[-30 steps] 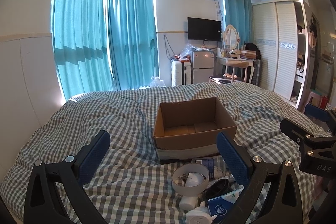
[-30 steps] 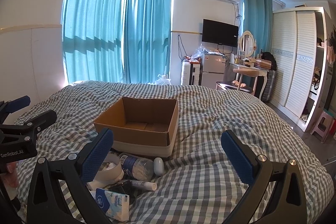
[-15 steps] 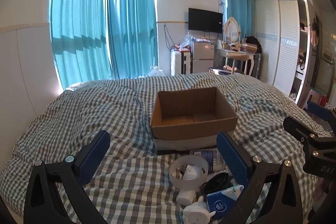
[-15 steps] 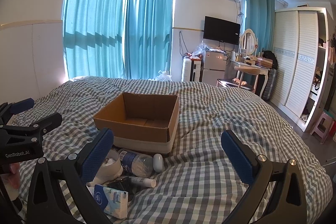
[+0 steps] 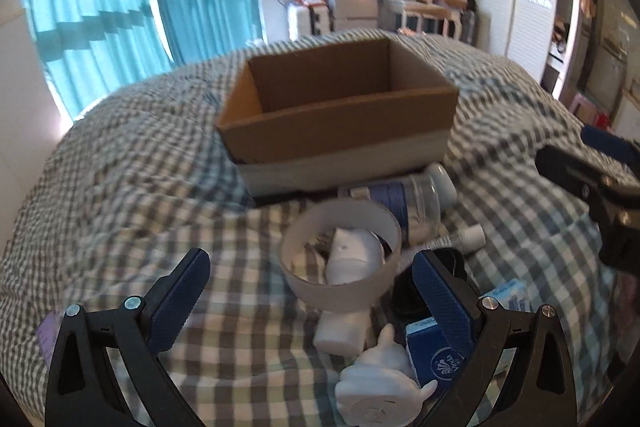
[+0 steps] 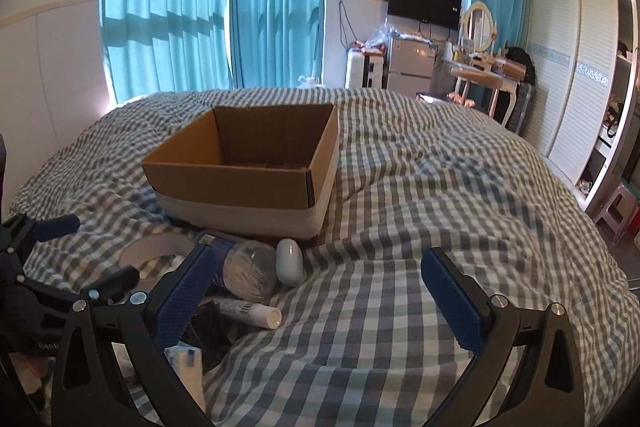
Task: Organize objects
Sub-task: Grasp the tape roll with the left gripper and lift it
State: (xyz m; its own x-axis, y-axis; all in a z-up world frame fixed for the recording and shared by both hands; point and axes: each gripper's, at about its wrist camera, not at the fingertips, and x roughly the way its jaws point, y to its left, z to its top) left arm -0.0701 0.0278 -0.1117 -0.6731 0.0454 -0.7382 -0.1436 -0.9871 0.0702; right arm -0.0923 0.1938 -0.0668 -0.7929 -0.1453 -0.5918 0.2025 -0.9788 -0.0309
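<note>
Cardboard box [image 5: 340,115] sits open-topped mid-bed on the checked duvet [image 5: 120,187], nothing seen inside it. Left gripper [image 5: 312,291] spread wide, holding nothing, hovering over the clutter just in front of the box: white tape ring [image 5: 340,291] with a white tube [image 5: 344,307] poking through it, clear bottle [image 5: 404,203] lying against the box front, white rabbit figure [image 5: 376,387] nearest the camera, blue tissue pack [image 5: 436,359] partly behind the right pad. Left view alone shows the rabbit figure; right view alone shows a white oval case [image 6: 289,261] beside the bottle and a small tube [image 6: 248,311] below it. Right gripper [image 6: 320,295] also wide, holding nothing, over bare duvet right of the pile. Open bedding runs right of the box to the bed edge; wardrobe [image 6: 576,75] and pink stool [image 6: 618,203] stand beyond.
</note>
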